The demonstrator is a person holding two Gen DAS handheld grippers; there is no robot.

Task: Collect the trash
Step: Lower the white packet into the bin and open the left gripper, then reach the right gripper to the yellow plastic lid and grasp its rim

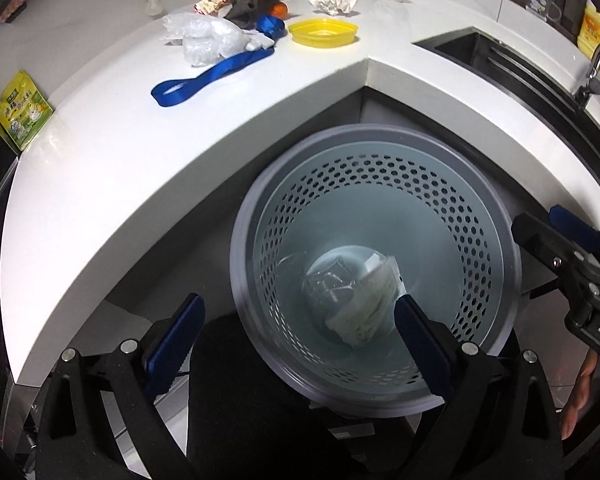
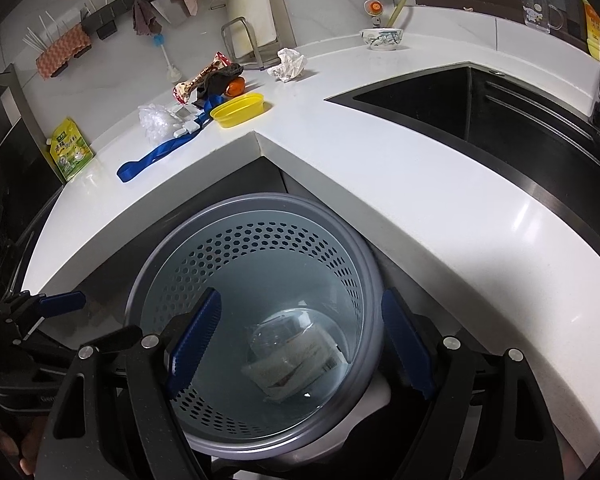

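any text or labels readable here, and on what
"DAS", cut off at the frame edge: on the right claw body.
Green pouch: Chinese print, too blurred to read.
Snack wrapper: print unreadable.
Yellow bottle: label unreadable.

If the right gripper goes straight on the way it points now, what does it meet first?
Probably the clear plastic container on the white packet at the bottom of the waste basket; the right gripper is open and empty. Depth is unclear.

Sink (image 2: 500,120) cut off at right, yellow bottle (image 1: 594,32) partly hidden
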